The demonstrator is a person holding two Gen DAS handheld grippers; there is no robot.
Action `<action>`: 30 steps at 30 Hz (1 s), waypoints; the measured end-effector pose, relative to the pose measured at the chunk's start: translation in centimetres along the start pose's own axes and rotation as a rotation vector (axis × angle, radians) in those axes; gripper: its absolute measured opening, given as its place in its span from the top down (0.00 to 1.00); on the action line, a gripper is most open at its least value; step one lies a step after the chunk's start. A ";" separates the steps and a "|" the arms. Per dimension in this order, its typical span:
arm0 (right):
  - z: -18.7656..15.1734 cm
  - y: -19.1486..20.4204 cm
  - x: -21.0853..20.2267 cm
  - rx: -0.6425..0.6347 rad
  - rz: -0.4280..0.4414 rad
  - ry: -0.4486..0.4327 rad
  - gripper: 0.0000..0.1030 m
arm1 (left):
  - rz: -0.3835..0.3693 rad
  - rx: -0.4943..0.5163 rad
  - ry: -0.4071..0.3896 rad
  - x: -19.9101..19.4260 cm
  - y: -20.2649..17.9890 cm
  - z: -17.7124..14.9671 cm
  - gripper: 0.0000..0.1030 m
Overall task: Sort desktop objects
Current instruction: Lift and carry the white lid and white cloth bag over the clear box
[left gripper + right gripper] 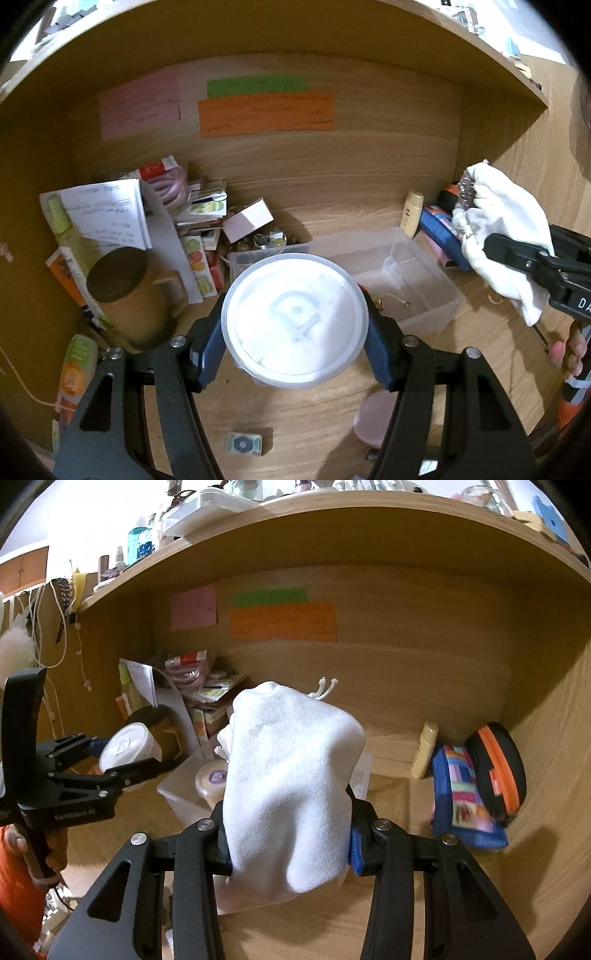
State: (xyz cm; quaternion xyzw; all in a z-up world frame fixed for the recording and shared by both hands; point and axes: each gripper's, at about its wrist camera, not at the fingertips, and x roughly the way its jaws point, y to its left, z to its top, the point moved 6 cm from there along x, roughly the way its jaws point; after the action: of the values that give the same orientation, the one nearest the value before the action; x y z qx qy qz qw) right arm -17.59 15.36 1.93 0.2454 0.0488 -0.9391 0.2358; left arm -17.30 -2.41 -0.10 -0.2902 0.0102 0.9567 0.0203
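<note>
My left gripper point(293, 325) is shut on a round white plastic container point(294, 320) with a translucent lid, held above the desk in front of a clear plastic bin point(424, 291). It also shows in the right wrist view point(127, 751), at the left. My right gripper point(288, 834) is shut on a white cloth drawstring pouch point(291, 775), held above the desk. In the left wrist view the pouch point(506, 240) hangs at the right, with something glittery at its top. The pouch hides most of the bin in the right wrist view.
A brown lidded mug point(129, 295), papers and boxes crowd the back left corner. A cream bottle point(424, 755), a blue patterned pouch point(461, 797) and a black-orange case point(496, 768) sit at the back right. A pink disc point(375, 421) and small packet point(243, 443) lie on the desk.
</note>
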 end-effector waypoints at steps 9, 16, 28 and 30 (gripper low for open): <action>1.4 -0.3 3.4 0.010 0.030 0.019 0.62 | -0.035 0.003 0.038 3.1 -0.7 1.7 0.37; 1.1 -1.2 7.0 0.033 0.047 0.072 0.62 | -0.045 0.016 0.080 5.9 -1.2 2.5 0.37; -0.4 -2.4 11.1 0.022 0.035 0.165 0.62 | -0.057 0.034 0.148 10.7 -2.0 2.7 0.37; -0.6 -2.6 11.5 0.019 0.032 0.172 0.62 | -0.060 0.040 0.157 11.3 -2.2 2.7 0.37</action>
State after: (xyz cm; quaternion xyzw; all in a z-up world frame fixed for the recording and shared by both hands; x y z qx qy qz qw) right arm -27.33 12.93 -4.18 0.3279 0.0562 -0.9111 0.2433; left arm -28.06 0.21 -4.18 -0.3641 0.0219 0.9295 0.0538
